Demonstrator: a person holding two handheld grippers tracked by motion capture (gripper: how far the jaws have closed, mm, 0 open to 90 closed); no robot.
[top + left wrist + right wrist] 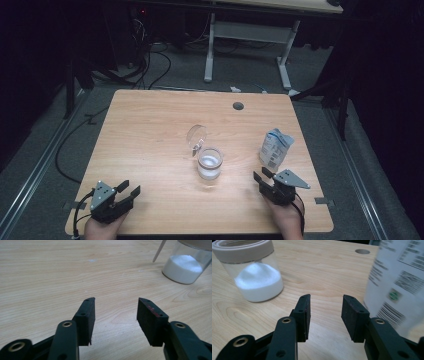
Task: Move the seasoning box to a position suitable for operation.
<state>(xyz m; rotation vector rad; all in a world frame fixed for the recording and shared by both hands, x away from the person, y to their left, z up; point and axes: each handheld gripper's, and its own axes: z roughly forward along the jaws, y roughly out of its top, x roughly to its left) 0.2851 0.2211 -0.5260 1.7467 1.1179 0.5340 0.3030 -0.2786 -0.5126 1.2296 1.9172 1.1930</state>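
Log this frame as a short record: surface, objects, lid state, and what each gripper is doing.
surface: wooden table with a round cable hole near the far edge
jar: clear glass jar at mid-table, partly filled with white powder
lid state: hinged lid flipped open, standing behind the jar
carton: white printed carton to the right of the jar, upright
left gripper: near front left corner, jaws apart, nothing between them
right gripper: just in front of the carton, jaws apart, holding nothing
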